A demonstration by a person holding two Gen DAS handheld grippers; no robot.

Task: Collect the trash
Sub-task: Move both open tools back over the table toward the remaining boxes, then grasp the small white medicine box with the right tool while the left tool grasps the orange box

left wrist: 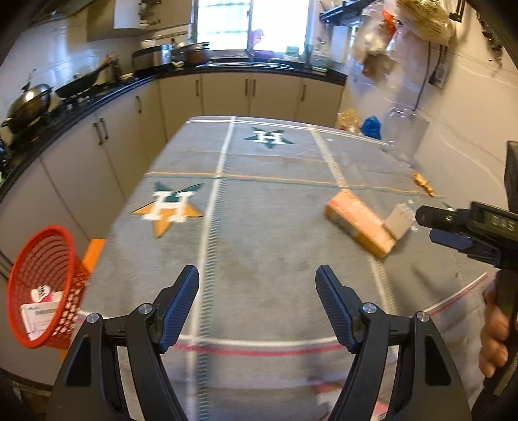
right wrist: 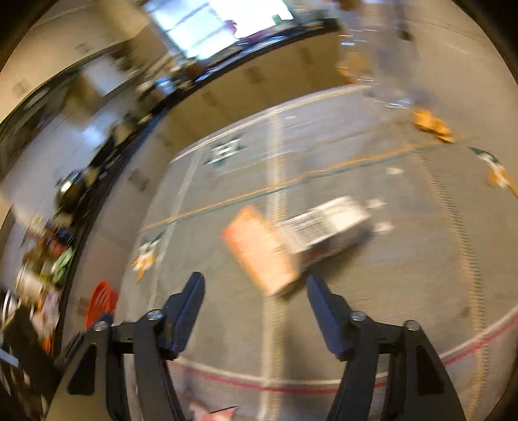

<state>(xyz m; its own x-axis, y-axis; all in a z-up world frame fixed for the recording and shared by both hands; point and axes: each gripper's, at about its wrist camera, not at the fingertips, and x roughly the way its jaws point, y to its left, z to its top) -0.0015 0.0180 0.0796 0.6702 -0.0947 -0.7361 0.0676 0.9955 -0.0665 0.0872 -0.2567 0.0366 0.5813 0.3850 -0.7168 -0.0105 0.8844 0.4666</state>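
A flat orange cardboard box [left wrist: 359, 225] lies on the grey cloth, touching a smaller grey-white carton [left wrist: 400, 221]. A crumpled golden wrapper [left wrist: 423, 184] lies beyond them. A red plastic mesh basket [left wrist: 42, 288] holding papers stands beside the table.

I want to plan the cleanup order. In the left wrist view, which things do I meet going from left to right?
Red basket → orange box → grey box → gold wrapper → right gripper, entering from the right edge.

light: blown-out window [left wrist: 252, 24] daylight | left view: mild blur | right view: heavy motion smear | edges: fisheye curve
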